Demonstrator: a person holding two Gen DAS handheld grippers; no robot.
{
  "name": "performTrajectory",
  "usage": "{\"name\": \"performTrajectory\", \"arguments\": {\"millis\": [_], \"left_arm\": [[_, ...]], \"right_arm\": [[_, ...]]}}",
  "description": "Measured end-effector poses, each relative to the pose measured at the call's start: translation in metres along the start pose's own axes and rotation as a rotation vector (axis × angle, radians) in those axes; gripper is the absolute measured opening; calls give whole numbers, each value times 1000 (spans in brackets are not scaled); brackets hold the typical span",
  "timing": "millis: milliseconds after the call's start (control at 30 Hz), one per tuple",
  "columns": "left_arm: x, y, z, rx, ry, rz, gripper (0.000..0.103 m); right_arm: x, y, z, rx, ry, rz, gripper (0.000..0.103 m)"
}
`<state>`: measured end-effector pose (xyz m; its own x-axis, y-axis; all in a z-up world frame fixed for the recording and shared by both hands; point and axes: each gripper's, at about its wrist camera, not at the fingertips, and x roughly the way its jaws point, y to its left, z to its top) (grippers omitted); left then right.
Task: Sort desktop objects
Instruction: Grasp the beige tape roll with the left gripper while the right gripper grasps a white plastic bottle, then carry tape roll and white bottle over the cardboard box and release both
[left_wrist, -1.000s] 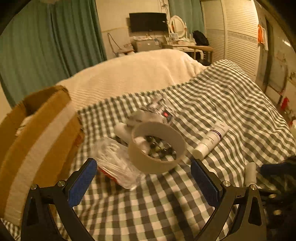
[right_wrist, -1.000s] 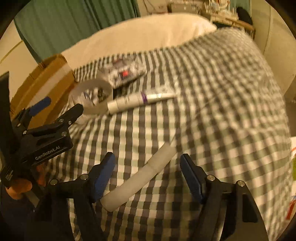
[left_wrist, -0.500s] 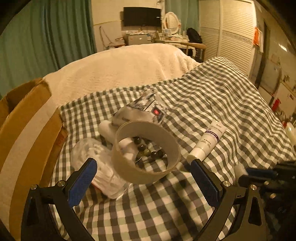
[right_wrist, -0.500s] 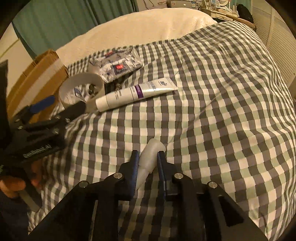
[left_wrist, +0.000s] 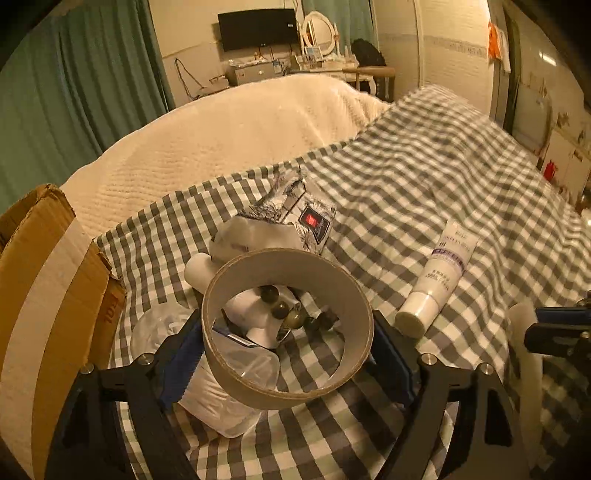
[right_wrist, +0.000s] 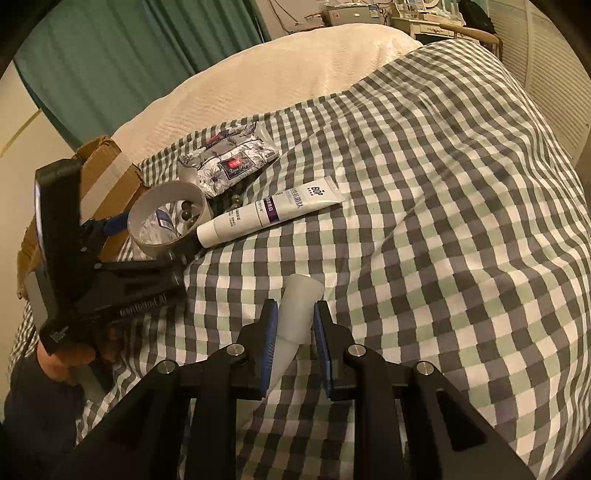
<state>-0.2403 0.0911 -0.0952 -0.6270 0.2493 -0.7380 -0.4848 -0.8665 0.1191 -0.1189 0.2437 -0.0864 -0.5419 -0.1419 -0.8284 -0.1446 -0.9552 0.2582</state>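
**Claws and sortable items on the checked bedspread, left to right**

Left claw (left_wrist: 288, 343): blue-padded fingers (left_wrist: 183, 356) closed on the outer wall of a tape roll (left_wrist: 347, 306), one pad against each side. The roll is a wide cardboard ring, tilted, with its open face toward the camera.

Cardboard box (left_wrist: 44, 295): far left, at the edge of the bed, flaps open, a pale tape strip down its side.

Clear plastic bag (left_wrist: 218, 402): under and just left of the tape roll, crumpled, contents unclear.

Dark beads (left_wrist: 280, 310): a small cluster seen through the ring, lying beside a white cylindrical item (left_wrist: 195, 269) that pokes out behind the roll's left rim.

Tissue pack (left_wrist: 295, 218): floral print with a red label, just behind the tape roll, on the checked bedspread (left_wrist: 424, 177).

Cream tube (right_wrist: 266, 214): white with a purple band, lying flat to the right of the roll, cap end near the roll, crimped end pointing away. From the right wrist view its cap almost touches the ring; contact cannot be confirmed.

Right claw (right_wrist: 295, 325): narrow, blue pads closed on a translucent white tube (right_wrist: 295, 314). The tube's wider end projects forward past the fingertips and its narrower end runs back between the fingers. It sits low over the bedspread; whether it rests on the fabric cannot be told. It is well apart from the cream tube.

White quilt (right_wrist: 288, 74): beyond the bedspread, toward the green curtain (right_wrist: 110, 48).
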Motion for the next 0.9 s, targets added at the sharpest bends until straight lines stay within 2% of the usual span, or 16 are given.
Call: {"name": "performTrajectory", "arguments": {"millis": [167,333,467,533,633,767,833,900], "left_arm": [[-26,5,-3,-38,-78,-21,86],[-74,30,-2,-131,-173,-45,86],[-114,61,9,-191,-238,11,86],[-137,81,11,-223,-278,54,86],[-164,110,10,-277,-324,101,86],[-182,147,3,-359,-347,154,86],[-183,158,-3,-388,-344,158,86],[-181,167,-4,-408,-335,154,86]], "right_arm": [[-14,5,3,-20,-53,-28,19],[-48,18,14,-36,-137,-45,19],[-79,41,31,-84,-215,-35,14],[-90,56,40,-124,-254,-43,6],[-109,82,53,-193,-316,-49,6],[-111,108,68,-268,-346,-65,6],[-103,111,72,-288,-324,-82,7],[-87,105,72,-282,-293,-115,15]]}}
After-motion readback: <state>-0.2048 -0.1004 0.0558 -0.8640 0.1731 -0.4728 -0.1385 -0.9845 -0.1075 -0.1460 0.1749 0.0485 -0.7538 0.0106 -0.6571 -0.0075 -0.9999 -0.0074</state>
